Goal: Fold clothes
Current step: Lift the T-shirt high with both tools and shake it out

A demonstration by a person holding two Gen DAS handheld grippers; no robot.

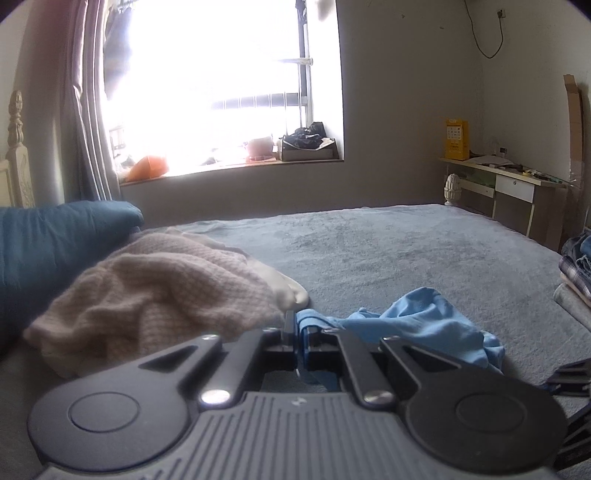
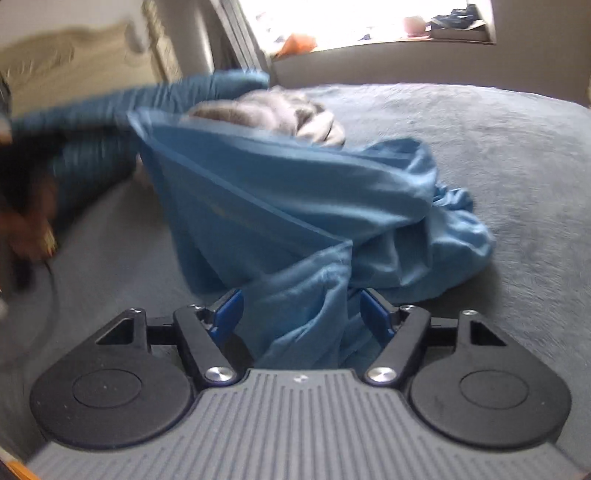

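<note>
Lying on the grey bed (image 1: 388,251), a knitted beige sweater (image 1: 155,291) sits far left; the left claw (image 1: 297,334) is clamped on the light-blue cotton garment (image 1: 424,317), while the right claw (image 2: 301,310) stands apart, cloth draped loosely between its pads.

A large window (image 1: 221,85) at about eleven o'clock in the left wrist view floods the grey-walled room with white glare, with a pleated curtain (image 1: 85,110) hanging on its left and boxes and bags crowding its sill (image 1: 236,166). A wide bed covered in a grey plush blanket (image 1: 388,251) fills the middle, with a cream carved bedpost (image 1: 16,147) at nine o'clock and another finial (image 1: 452,188) at the far corner. At two o'clock a pale desk (image 1: 509,181) stands against the right wall, carrying a yellow box (image 1: 457,138), with tall cardboard (image 1: 574,122) leaning beside it and a black cable (image 1: 487,33) hanging above.
</note>
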